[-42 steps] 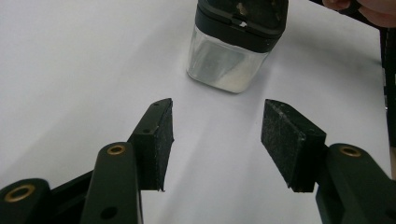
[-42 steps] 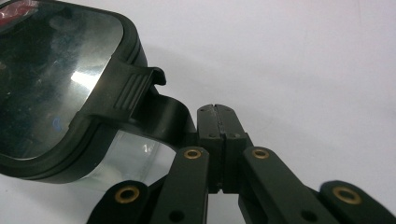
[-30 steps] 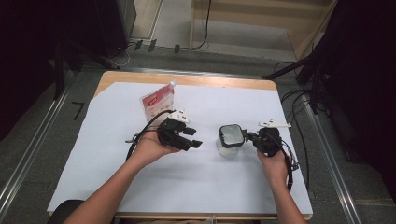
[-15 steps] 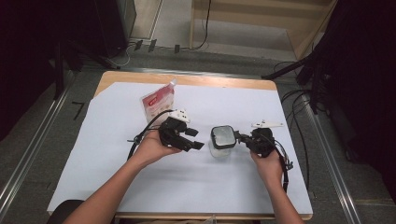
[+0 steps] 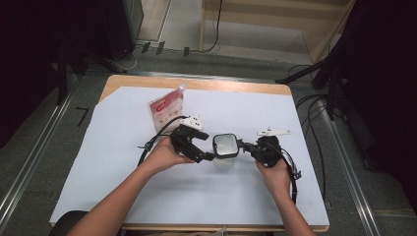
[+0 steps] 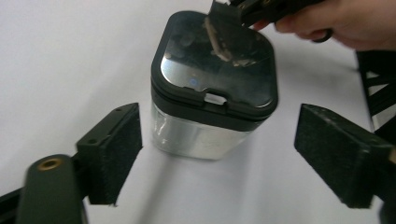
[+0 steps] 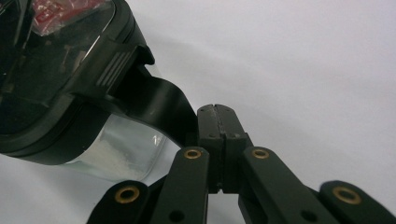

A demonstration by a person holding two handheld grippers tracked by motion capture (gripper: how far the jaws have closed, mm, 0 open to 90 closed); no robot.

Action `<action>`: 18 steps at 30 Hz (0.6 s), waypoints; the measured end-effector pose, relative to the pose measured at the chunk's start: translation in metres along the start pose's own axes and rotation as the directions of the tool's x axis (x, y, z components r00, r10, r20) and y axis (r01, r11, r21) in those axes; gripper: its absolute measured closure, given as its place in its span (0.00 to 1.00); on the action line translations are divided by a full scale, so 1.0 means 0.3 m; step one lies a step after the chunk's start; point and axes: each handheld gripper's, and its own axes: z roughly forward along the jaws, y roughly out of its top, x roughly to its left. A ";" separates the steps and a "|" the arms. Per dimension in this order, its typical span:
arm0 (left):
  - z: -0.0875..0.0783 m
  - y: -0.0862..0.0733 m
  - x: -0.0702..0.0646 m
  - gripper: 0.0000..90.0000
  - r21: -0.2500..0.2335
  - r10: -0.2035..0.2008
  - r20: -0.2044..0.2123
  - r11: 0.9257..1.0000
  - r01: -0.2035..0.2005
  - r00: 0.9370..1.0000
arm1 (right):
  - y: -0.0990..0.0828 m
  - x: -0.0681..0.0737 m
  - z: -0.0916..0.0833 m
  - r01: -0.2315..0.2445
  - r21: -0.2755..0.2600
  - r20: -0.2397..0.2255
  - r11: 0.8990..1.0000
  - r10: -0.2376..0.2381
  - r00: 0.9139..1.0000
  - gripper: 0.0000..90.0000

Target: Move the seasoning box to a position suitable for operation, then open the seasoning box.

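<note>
High view: the jar [image 5: 225,147] has slid from right of centre to mid-frame, now just beside the left gripper [image 5: 205,152], so a handover looks near.

Left gripper view: its jaws have just been opening and flank the jar, pads clear (lid clasp facing the camera). The jar stands upright, long axis vertical.

Right gripper view: the right gripper [image 7: 217,122] is clamped on the jar's black tab [image 7: 159,105].

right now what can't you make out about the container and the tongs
- Container contents: left gripper view, the glossy lid reflects and the clear wall is blurred.
- Lid's far edge: left gripper view, covered by the right tongs.
- Container's left part: right gripper view, cut off by the frame edge.
- Red pouch print: high view, too small to read.
- Left tongs, which have just been opening: high view, too small to tell whether they touch the container.
</note>
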 end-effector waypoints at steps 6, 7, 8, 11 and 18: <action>0.041 0.003 0.003 0.11 -0.003 0.028 -0.012 1.000 -0.028 1.000 | -0.001 -0.001 0.011 0.009 0.017 0.003 1.000 -0.009 1.000 1.00; 0.045 0.003 0.004 0.11 -0.006 0.023 -0.008 1.000 -0.023 1.000 | 0.000 0.000 0.012 0.010 0.017 0.001 1.000 -0.010 1.000 1.00; 0.049 0.002 0.006 0.11 -0.004 0.025 -0.005 1.000 -0.025 1.000 | 0.000 0.000 0.012 0.008 0.019 0.001 1.000 -0.008 1.000 1.00; 0.064 -0.002 0.007 0.11 0.014 0.029 0.003 0.999 -0.029 1.000 | -0.001 0.002 0.013 0.005 0.020 -0.003 1.000 -0.005 1.000 1.00; 0.093 -0.003 0.012 0.11 0.018 0.022 0.001 1.000 -0.022 1.000 | 0.000 0.007 0.015 0.006 0.025 -0.010 1.000 -0.006 1.000 1.00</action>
